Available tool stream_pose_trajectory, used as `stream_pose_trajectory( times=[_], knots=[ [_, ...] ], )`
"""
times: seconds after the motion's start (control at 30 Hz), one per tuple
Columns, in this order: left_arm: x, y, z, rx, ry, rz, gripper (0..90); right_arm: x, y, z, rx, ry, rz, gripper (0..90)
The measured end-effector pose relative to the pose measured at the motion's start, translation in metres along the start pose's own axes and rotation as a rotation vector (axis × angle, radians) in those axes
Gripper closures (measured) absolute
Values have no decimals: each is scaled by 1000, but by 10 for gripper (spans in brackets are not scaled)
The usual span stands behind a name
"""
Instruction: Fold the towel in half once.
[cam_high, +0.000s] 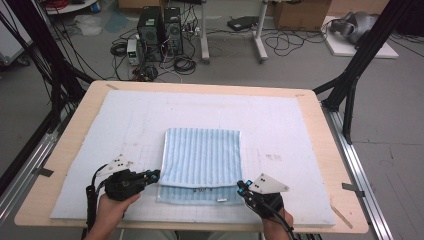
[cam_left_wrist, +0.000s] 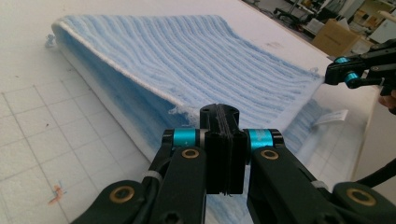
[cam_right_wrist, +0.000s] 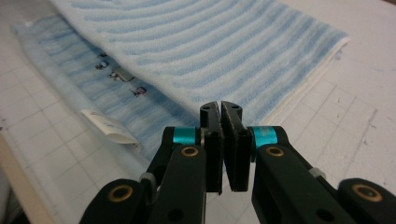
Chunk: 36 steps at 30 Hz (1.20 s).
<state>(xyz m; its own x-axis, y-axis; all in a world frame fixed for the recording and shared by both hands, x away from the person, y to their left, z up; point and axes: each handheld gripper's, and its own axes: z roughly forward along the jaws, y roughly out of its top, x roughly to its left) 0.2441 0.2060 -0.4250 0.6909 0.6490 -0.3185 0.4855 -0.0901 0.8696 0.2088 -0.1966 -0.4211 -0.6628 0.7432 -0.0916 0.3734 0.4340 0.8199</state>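
left gripper (cam_high: 154, 174): at the near left corner of the towel's upper layer; in the left gripper view (cam_left_wrist: 220, 112) its two black jaws are pressed flat together, with the frayed corner of the upper layer right at their tips. whether cloth is pinched between them i cannot tell.
right gripper (cam_high: 243, 186): at the near right corner of the towel; in the right gripper view (cam_right_wrist: 220, 108) the jaws are closed tip to tip, a thin slit widening lower down, with the fold's edge just past the tips. no cloth is seen between the pads.
hands: a person's left hand (cam_high: 111, 210) and right hand (cam_high: 274, 226) come in from the bottom edge of the high view, each wrapped around a gripper body.
towel (cam_high: 202, 155): pale blue with lighter stripes, lying in the middle of the white mat, folded over itself so the upper layer stops short of the near edge and a strip of the lower layer shows.
towel detail: a white care label (cam_right_wrist: 108, 127) sticks out from the near edge of the lower layer; small dark marks sit in a row on that strip.
white mat (cam_high: 280, 125): gridded, covers most of the table.
table (cam_high: 327, 150): light wood, its rim showing around the mat.
behind the table: computer towers (cam_high: 160, 32) and loose cables on the floor.
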Motion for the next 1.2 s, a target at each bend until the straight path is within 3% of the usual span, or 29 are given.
stream_pose_trajectory(
  times=[0.23, 0.33, 0.47, 0.5, 0.57, 0.67, 0.83, 1.03, 1.2],
  knots=[
    [-9, -12, -11, 25, -17, 21, 890, 12, -10, -16, -8, 23, 10, 874],
    [-15, -21, -12, 58, -8, 52, 890, 16, -19, -16, 1, 31, 15, 874],
    [-12, -26, -8, 88, 11, 57, 884, 18, -24, -13, 20, 42, 13, 845],
    [-11, -26, -7, 89, 16, 49, 852, 18, -24, -13, 20, 48, 17, 802],
    [-10, -24, -5, 84, 37, 49, 675, 16, -23, -16, -1, 52, 41, 728],
    [-8, -18, -3, 53, 39, 51, 618, 9, -19, -19, -31, 28, 63, 706],
    [-2, -6, 11, 52, 36, 77, 654, 1, -10, -10, -35, 3, 87, 717],
    [2, -6, 33, 143, 69, 75, 792, 1, -7, 16, 58, 18, 65, 746],
    [2, -13, 38, 214, 106, 99, 821, -1, -18, 21, 104, 22, 66, 749]
  ],
)
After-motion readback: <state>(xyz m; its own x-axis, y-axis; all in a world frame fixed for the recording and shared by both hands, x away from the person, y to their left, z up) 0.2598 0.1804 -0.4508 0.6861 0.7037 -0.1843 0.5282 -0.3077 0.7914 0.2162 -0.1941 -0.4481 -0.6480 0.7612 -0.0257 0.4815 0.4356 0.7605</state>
